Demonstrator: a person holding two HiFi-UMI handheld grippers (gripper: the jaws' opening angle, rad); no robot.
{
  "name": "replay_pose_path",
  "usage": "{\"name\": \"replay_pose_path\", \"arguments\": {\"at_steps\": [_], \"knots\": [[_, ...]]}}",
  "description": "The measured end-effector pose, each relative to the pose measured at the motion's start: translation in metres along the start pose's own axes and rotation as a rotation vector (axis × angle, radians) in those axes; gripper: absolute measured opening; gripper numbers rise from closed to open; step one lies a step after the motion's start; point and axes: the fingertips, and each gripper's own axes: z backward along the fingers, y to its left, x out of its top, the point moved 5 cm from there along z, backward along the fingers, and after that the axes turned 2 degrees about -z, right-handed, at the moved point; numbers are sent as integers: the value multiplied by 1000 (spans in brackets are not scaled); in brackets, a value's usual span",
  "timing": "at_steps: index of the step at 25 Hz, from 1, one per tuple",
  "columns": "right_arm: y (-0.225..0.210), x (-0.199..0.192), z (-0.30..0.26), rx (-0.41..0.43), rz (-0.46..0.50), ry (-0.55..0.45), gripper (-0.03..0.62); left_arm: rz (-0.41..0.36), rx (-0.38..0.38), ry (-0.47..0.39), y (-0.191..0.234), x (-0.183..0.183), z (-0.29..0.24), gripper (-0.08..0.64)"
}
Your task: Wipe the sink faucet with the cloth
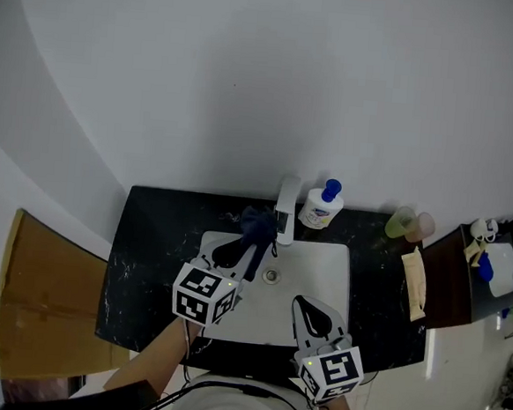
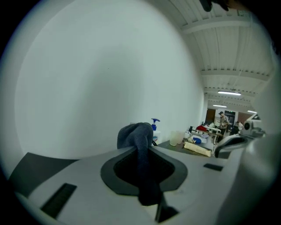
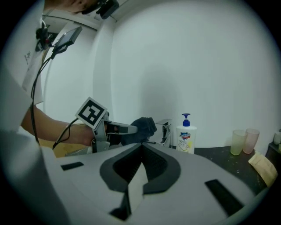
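Dark cloth (image 1: 257,223) is pinched in the left tongs (image 1: 250,243), bunched just left of the faucet (image 1: 286,209) at the sink's (image 1: 340,268) far edge. Right tongs (image 1: 305,306) are pressed together, empty, over the sink's near right.

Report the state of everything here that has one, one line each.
Dark blue cloth, bunched, clamped in the left gripper.
Left gripper, shut on the cloth.
Right gripper, jaws together, empty.
Chrome sink faucet, no water visibly running.
White pump soap bottle with blue top, upright.
Two translucent cups, upright.
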Motion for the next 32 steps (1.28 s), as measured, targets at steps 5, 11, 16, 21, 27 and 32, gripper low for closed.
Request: {"name": "replay_pose_path", "arguments": {"at_steps": [5,11,16,21,27,32], "knots": [[-10,9,5,-24,-3,-25,-2,-59,-61,-69,-5,49,-22,54],[-23,7,3,-29,-15,-27,-2,-111,-120,-8,0,79,-51,54],[-35,8,-1,-34,-29,-33,-2,-184,-149,129,10,71,-81,52],[-51,11,0,-55,-44,-43,-2,-195,-143,181,22,78,-108,52],[-53,8,0,-54,-50,-41,-2,-190,-138,194,35,91,-130,54],[-47,7,0,-40,-47,-36,-2,-178,-165,184,29,83,-117,51]]}}
